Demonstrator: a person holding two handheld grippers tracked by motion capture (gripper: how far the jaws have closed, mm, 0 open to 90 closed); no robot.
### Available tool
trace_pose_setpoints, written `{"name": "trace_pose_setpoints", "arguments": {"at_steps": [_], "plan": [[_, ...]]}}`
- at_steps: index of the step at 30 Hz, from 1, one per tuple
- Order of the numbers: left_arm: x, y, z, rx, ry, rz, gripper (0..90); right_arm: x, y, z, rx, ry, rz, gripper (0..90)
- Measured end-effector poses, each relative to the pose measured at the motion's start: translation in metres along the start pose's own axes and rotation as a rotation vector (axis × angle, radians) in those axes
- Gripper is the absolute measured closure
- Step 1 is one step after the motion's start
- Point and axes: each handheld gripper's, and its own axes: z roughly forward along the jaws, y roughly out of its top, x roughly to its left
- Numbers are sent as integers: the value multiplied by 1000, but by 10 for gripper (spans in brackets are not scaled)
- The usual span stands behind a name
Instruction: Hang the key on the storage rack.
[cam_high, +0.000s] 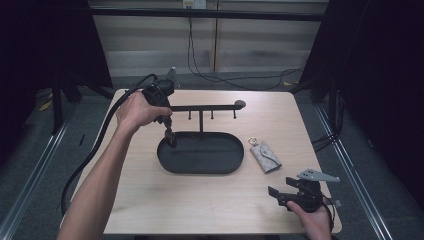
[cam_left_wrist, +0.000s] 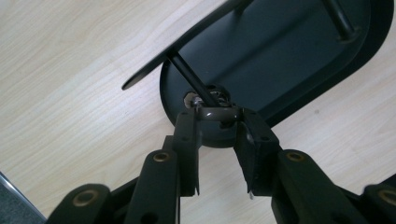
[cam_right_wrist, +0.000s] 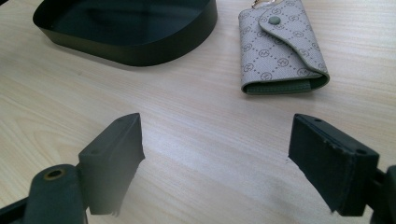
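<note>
Right gripper (cam_right_wrist: 215, 158) resting at the near table edge with jaws spread wide, grey patterned fabric key pouch (cam_right_wrist: 280, 46) lying beyond, long axis pointing away, left gripper (cam_left_wrist: 219, 122) pinching a small dark metal ring (cam_left_wrist: 215, 113) over the black oval metal tray (cam_high: 220, 162) end, ring lying crosswise.

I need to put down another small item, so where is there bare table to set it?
Bare wood lies between the black tray and the table's near edge, and left of the tray. It is crowded right of the tray, by the grey key pouch and the right gripper.
</note>
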Motion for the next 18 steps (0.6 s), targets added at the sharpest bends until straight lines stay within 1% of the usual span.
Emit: {"name": "trace_pose_setpoints", "arguments": {"at_steps": [1,2,3,5,7,11,12,14,15,16,17,18], "plan": [[1,1,0,-2,2,4,705,0,0,0,-2,2,-2,176],[2,2,1,0,2,-12,704,0,0,0,-1,1,-1,176],[2,3,1,-5,-1,-18,705,0,0,0,-1,1,0,176],[2,3,1,-6,11,-29,704,0,0,0,-2,1,-4,176],[3,4,1,-13,7,-39,704,0,0,0,-3,1,-4,176],[3,4,1,-14,8,-42,703,0,0,0,-3,3,-5,176],[2,4,2,-18,17,-49,703,0,0,0,-2,1,-4,176],[1,4,2,-18,17,-48,702,1,0,0,-2,1,-4,176],[1,4,3,-17,24,-42,700,0,0,0,-4,2,-4,176],[1,4,4,-17,22,-38,699,0,0,0,-4,1,-4,176],[1,3,4,-13,29,-36,678,0,0,0,-2,0,-2,176],[1,3,6,-8,21,-32,636,1,0,0,-2,0,-2,176]]}}
